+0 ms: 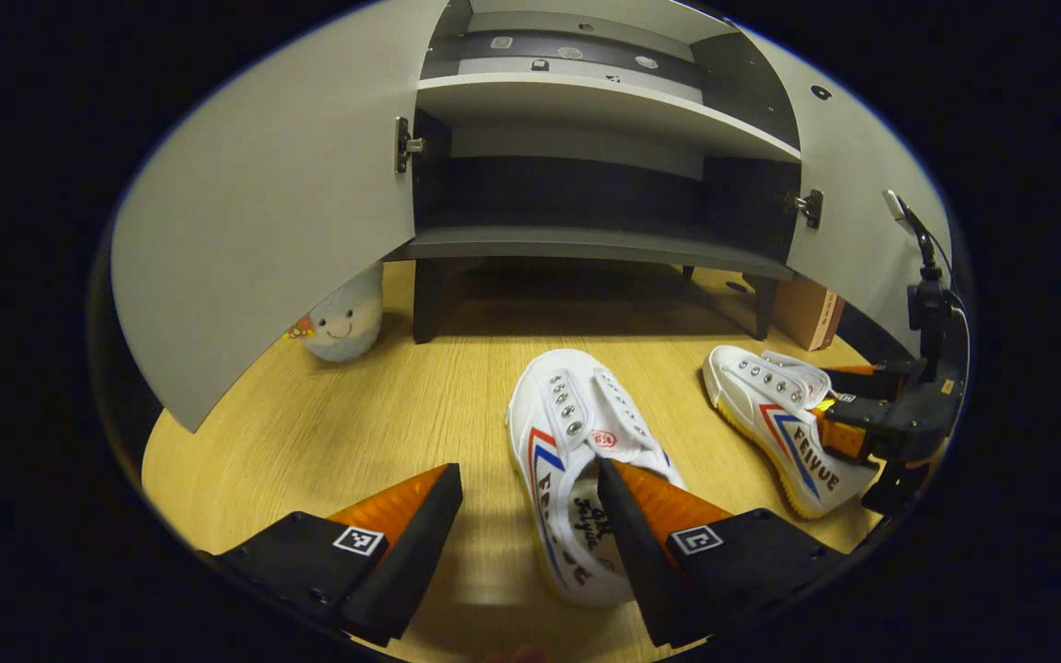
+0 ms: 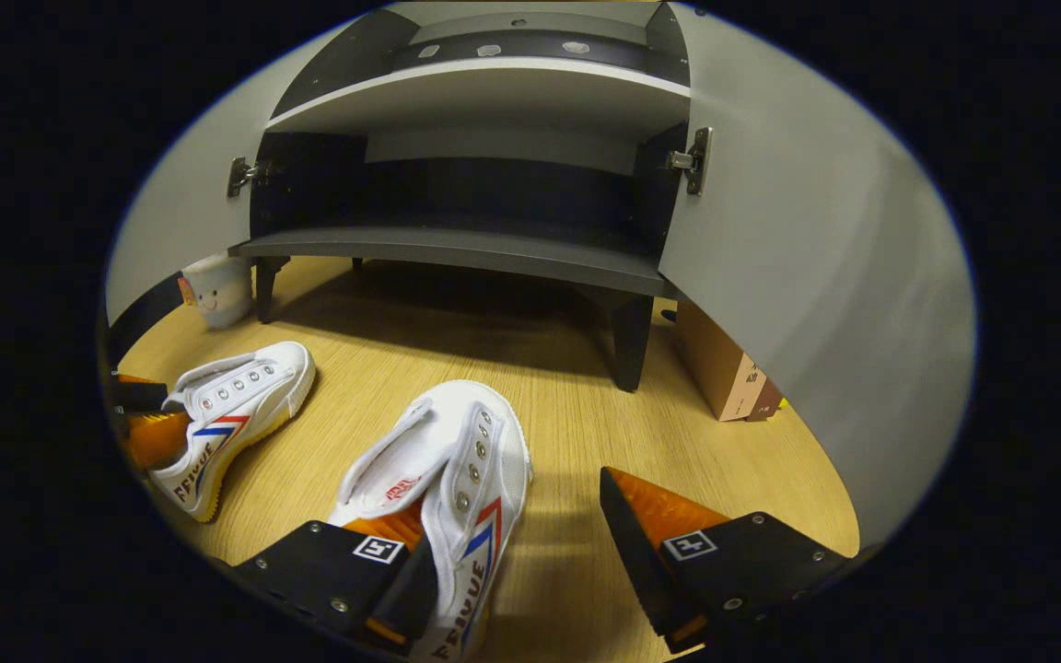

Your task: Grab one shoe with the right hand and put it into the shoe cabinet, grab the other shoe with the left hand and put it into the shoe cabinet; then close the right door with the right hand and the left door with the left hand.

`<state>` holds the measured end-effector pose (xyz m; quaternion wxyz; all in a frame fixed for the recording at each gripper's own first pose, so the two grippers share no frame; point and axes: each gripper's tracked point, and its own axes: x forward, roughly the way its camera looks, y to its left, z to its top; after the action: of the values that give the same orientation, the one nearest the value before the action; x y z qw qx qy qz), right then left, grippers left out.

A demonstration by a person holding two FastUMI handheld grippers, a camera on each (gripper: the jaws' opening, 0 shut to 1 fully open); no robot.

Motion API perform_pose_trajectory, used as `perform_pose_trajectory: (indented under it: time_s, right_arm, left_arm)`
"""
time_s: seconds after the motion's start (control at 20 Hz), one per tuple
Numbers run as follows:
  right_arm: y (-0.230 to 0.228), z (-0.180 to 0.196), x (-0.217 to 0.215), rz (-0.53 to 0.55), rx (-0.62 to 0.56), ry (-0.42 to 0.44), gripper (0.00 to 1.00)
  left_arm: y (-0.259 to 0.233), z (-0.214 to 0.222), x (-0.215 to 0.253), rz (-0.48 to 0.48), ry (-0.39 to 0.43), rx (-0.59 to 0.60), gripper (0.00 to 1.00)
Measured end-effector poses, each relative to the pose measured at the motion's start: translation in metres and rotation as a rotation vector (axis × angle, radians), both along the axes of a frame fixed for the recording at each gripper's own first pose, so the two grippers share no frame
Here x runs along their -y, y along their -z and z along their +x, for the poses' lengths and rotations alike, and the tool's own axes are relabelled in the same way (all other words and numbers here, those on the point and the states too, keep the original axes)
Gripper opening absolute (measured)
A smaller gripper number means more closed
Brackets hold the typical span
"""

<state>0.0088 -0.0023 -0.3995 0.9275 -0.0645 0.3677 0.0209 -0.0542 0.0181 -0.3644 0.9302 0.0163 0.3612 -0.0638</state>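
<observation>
Two white canvas shoes with red and blue stripes lie on the wooden floor in front of the open shoe cabinet. In the left gripper view, my left gripper is open over one shoe: one finger rests in its opening, the other stands on the floor beside it. The other shoe lies to the right with the right gripper at its heel. In the right gripper view, my right gripper is open, one finger inside its shoe, the other outside. The left gripper sits at the far shoe.
Both grey cabinet doors stand wide open, the left door and the right door. The lower shelf is bare. A white plush toy sits by the left cabinet leg. A cardboard box stands behind the right door.
</observation>
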Motion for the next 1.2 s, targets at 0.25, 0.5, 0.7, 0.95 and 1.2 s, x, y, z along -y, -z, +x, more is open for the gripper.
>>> perform_pose_trajectory:
  time_s: [0.25, 0.5, 0.7, 0.95, 1.2]
  right_arm:
    - [-0.001, -0.003, -0.02, 0.016, 0.015, -0.059, 0.5]
    - [-0.025, 0.008, -0.018, -0.04, 0.089, -0.044, 0.0]
    - [-0.119, 0.029, -0.022, -0.017, 0.251, -0.03, 0.0]
    - [-0.267, 0.071, -0.017, 0.021, 0.407, 0.065, 0.0]
    - [-0.38, 0.164, -0.03, 0.11, 0.526, 0.089, 0.0]
  left_arm:
    - [-0.055, 0.012, 0.011, -0.091, -0.036, 0.125, 0.99]
    - [-0.126, 0.025, 0.016, -0.106, -0.031, 0.285, 0.99]
    - [-0.171, 0.033, 0.018, -0.126, -0.038, 0.383, 0.99]
    - [-0.226, 0.038, 0.03, -0.132, -0.009, 0.524, 0.98]
    - [-0.266, 0.028, 0.043, -0.144, 0.041, 0.602, 0.98]
